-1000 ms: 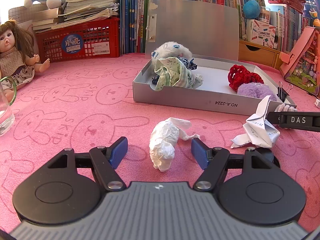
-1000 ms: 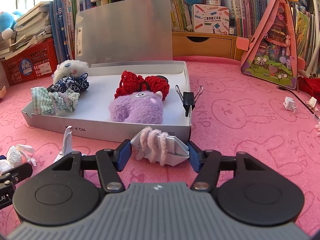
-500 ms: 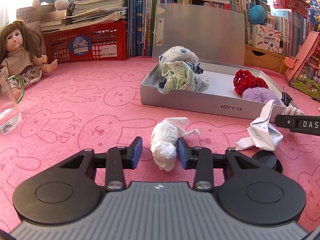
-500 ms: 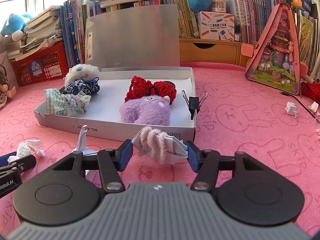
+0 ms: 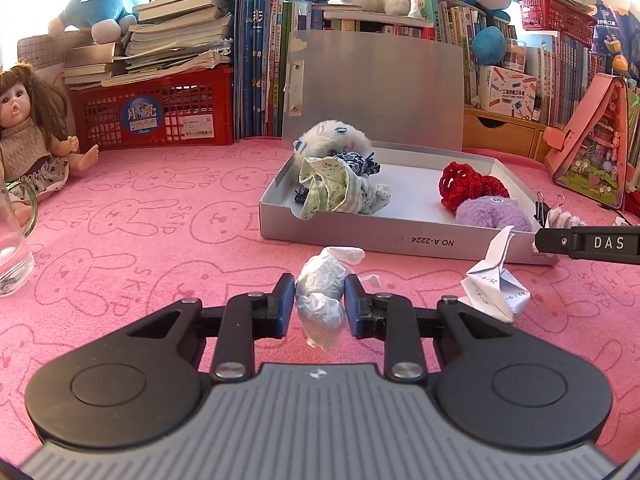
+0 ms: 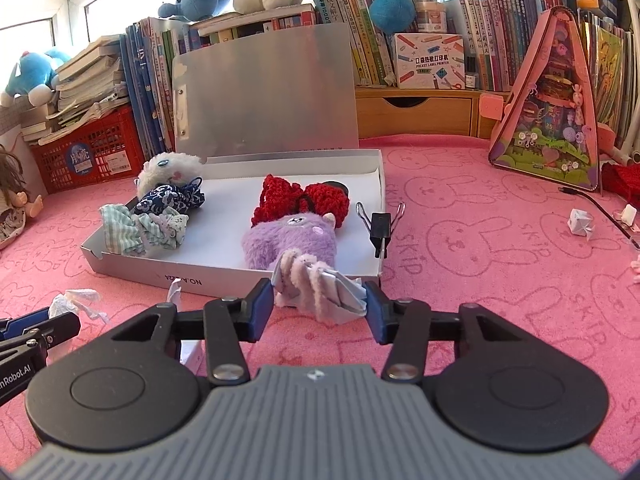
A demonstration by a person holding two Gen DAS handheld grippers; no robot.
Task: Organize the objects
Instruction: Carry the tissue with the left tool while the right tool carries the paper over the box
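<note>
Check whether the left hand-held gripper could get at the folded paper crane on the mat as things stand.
Probably not: the left hand-held gripper is already shut on the crumpled tissue. The folded paper crane lies uncovered on the pink mat to its right.

Both cameras sit low over the pink mat [image 5: 160, 220], facing the far bookshelves. The left view stands left of the right one (each close); both share the open grey box [image 5: 360, 236] [image 6: 224, 276].

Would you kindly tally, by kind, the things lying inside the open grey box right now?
Plush toys: 2, white and purple
Fabric scrunchies: 2, navy and pale green
Red crochet piece: 1
Total: 5 in the box; a dark item behind the crochet is unclear.
</note>
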